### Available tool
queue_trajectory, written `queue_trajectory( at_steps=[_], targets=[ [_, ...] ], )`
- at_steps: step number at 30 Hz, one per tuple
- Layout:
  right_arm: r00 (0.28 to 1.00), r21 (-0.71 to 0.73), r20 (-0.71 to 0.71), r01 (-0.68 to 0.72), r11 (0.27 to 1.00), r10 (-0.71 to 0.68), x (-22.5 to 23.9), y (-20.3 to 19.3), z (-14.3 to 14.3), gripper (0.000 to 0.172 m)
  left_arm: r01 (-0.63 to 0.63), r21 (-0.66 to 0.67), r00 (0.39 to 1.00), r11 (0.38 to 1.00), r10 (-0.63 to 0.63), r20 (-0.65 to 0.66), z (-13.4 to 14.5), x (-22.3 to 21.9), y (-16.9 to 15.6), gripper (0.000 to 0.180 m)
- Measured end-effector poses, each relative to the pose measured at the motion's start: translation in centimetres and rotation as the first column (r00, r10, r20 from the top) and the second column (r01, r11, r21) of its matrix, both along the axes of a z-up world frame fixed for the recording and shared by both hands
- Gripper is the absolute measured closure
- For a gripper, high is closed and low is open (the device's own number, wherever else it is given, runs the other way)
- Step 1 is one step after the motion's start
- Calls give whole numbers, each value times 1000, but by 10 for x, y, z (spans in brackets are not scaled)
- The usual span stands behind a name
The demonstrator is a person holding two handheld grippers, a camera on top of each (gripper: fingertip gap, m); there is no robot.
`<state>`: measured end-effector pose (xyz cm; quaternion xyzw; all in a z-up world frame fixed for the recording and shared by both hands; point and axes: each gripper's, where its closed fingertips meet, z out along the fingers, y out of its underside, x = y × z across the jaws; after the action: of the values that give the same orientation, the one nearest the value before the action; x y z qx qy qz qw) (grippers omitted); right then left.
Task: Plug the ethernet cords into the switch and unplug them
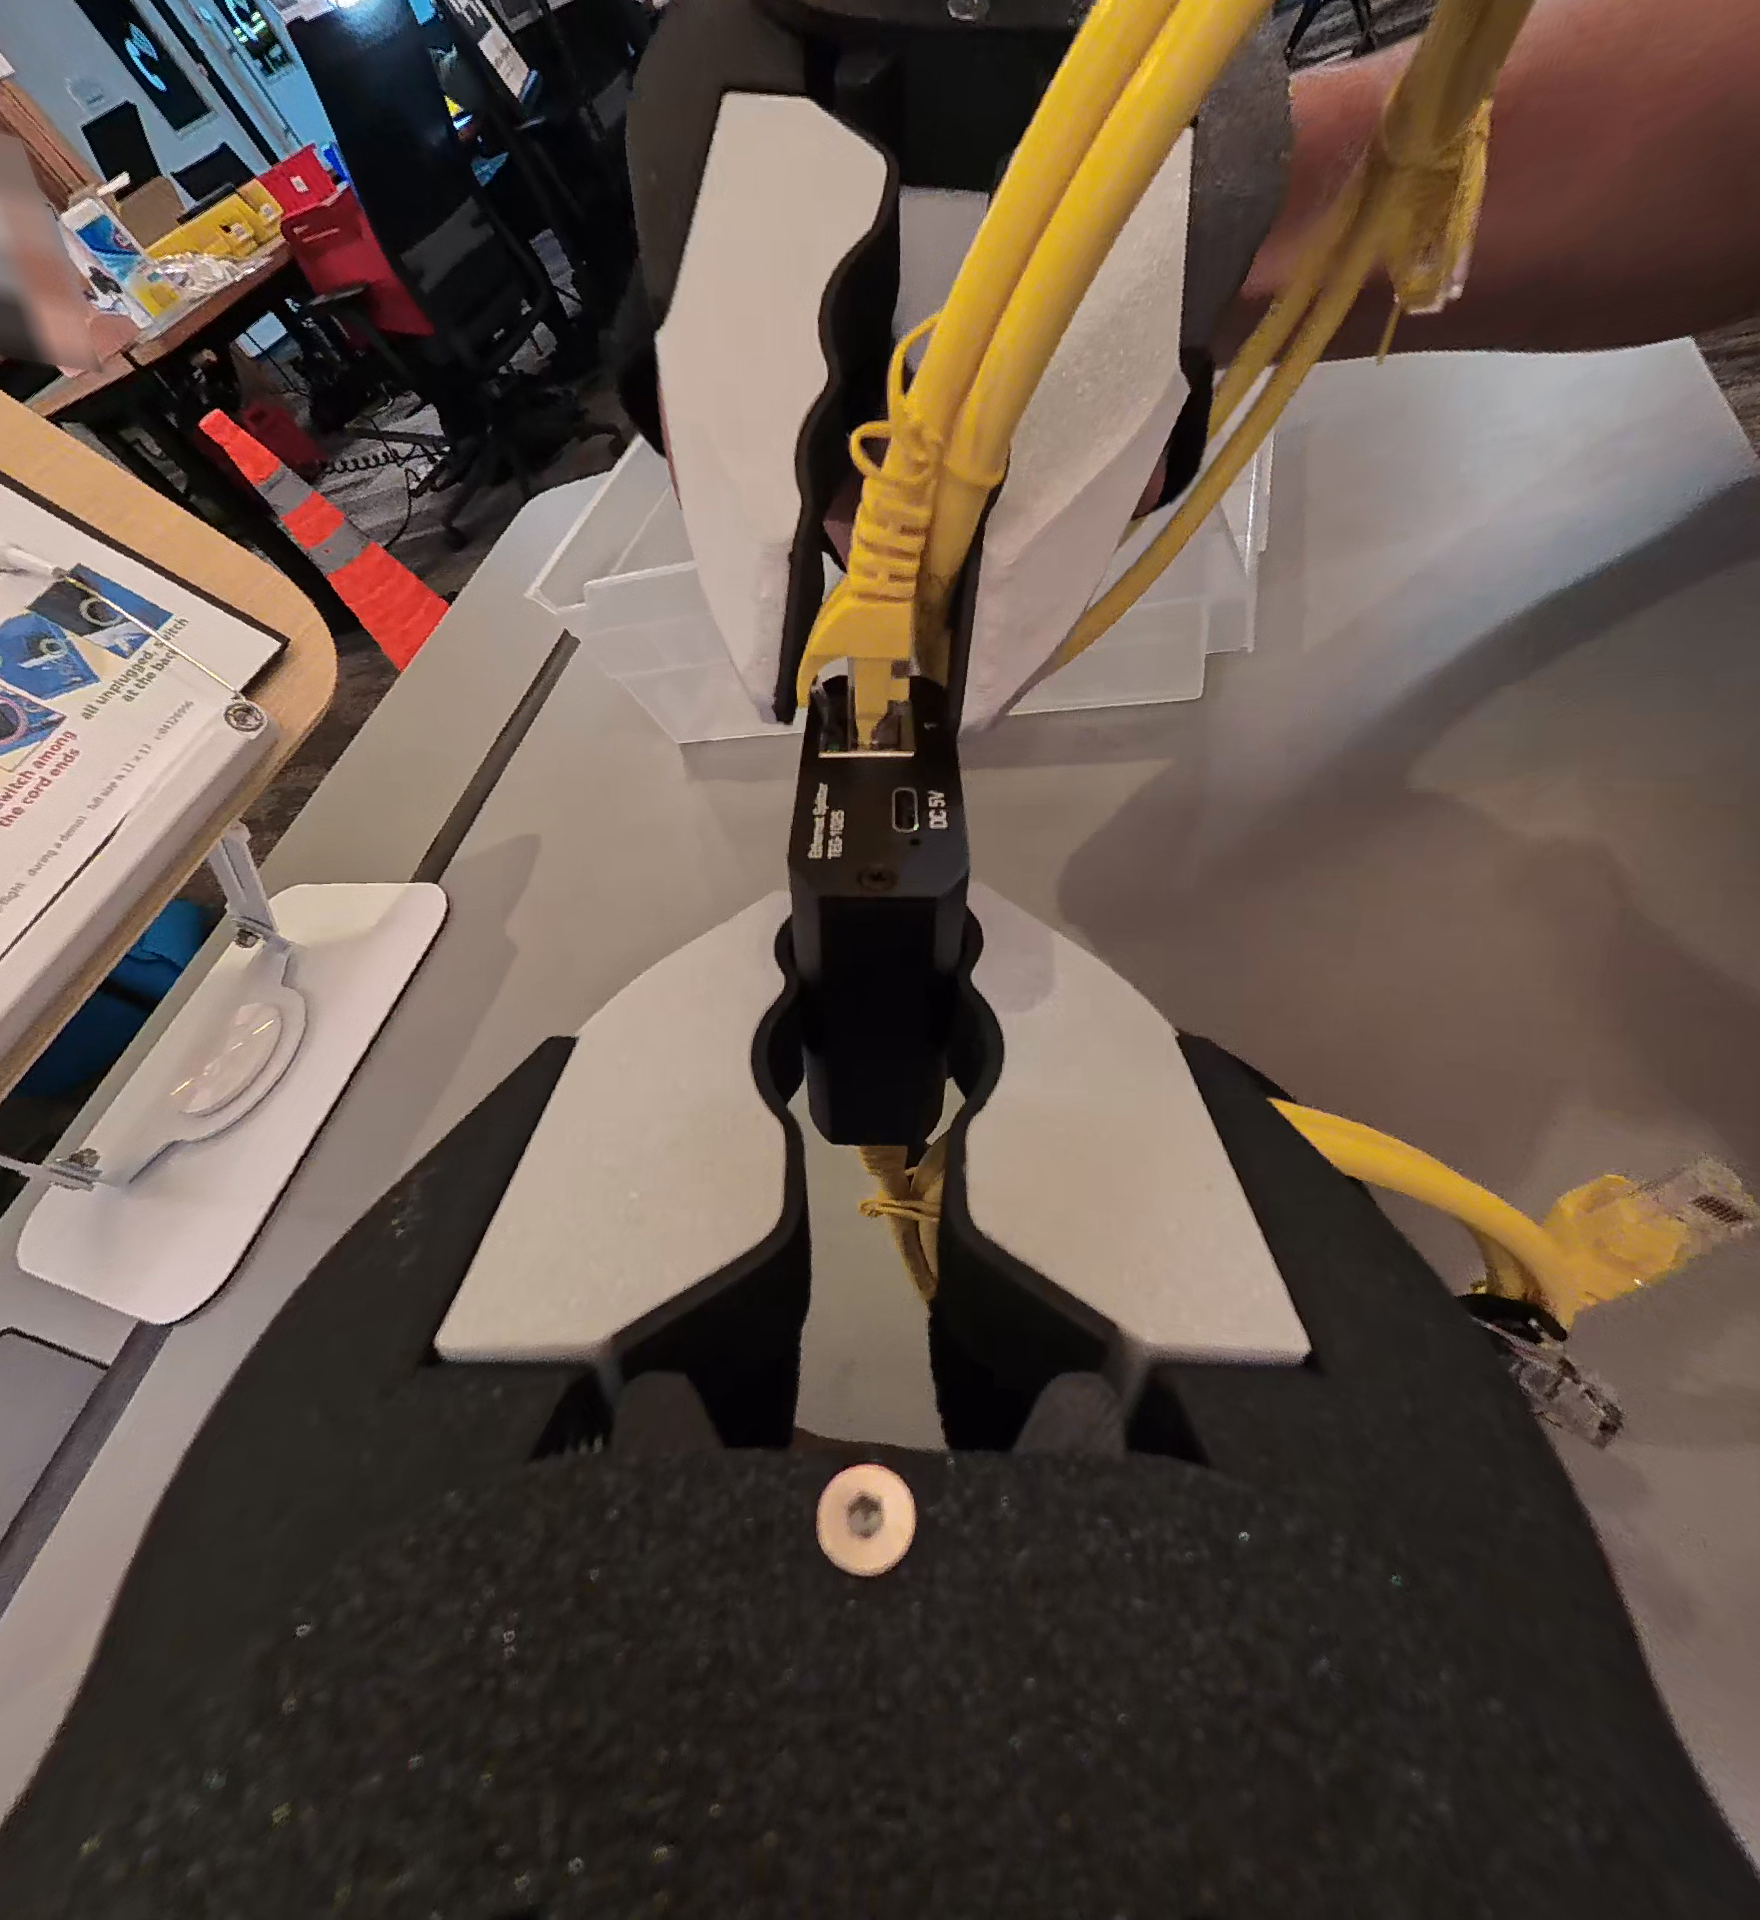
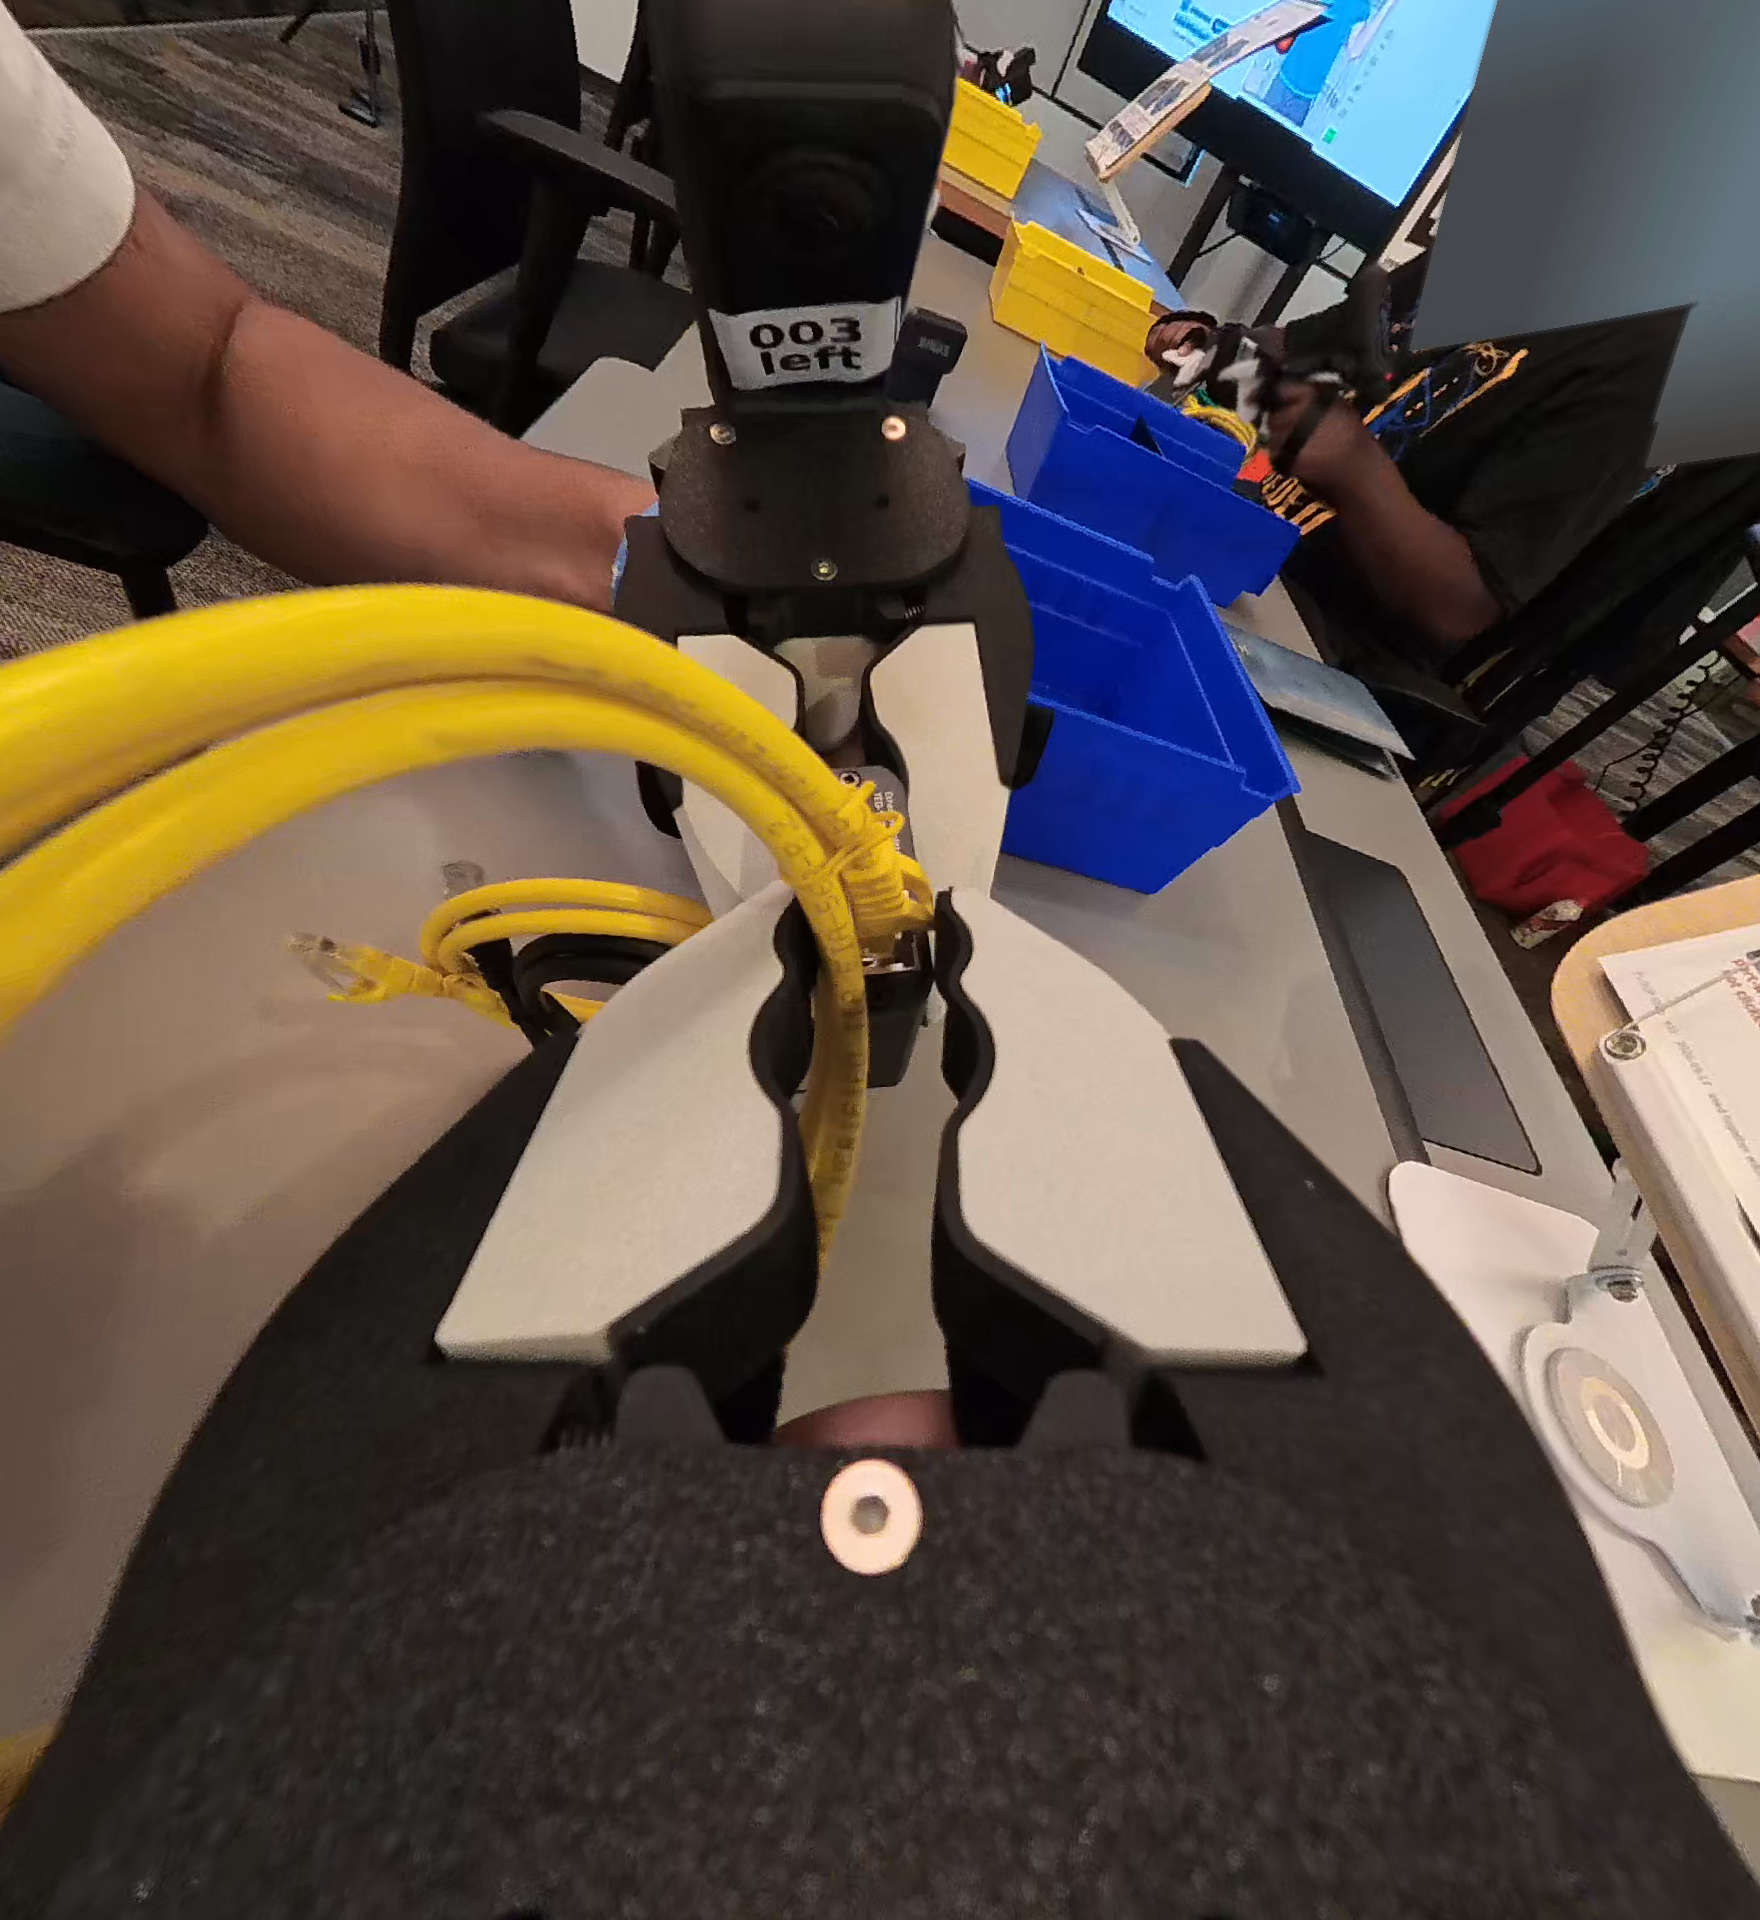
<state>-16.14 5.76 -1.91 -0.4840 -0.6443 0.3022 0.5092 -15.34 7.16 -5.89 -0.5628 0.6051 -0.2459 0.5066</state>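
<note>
In the left wrist view my left gripper is shut on a black switch and holds it above the grey table, ports facing away. My right gripper meets it from the far side, shut on the plug of a yellow ethernet cord. The plug's tip sits in the switch's port. In the right wrist view my right gripper grips the yellow plug against the switch, with the cord looping away to the left. The left gripper faces it.
A loose yellow cord end and a black cord lie on the table; the yellow one also shows in the right wrist view. A clear bin, blue bins, an instruction sheet stand and a forearm are close by. The left gripper's tips are roughly 4 centimeters from the right gripper's.
</note>
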Motion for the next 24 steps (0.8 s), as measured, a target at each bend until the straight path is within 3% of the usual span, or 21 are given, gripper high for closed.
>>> queue_trajectory(
  at_steps=[3,8,14,24],
  targets=[
    [1000,16,-16,-14,1000,14,-2,-1,2,153,19,-21,1000,1000,-19,22,1,-1,-3,157],
    [997,-92,33,-66,994,69,-2,-4,-1,156,46,-80,997,996,-41,58,0,0,-8,156],
    [997,-101,-39,-66,993,62,-4,-3,1,159,80,-167,993,983,-64,100,0,4,-12,157],
    [994,-108,-100,-61,992,50,-3,-3,5,159,62,-143,996,988,-52,74,1,2,-11,155]
  ],
)
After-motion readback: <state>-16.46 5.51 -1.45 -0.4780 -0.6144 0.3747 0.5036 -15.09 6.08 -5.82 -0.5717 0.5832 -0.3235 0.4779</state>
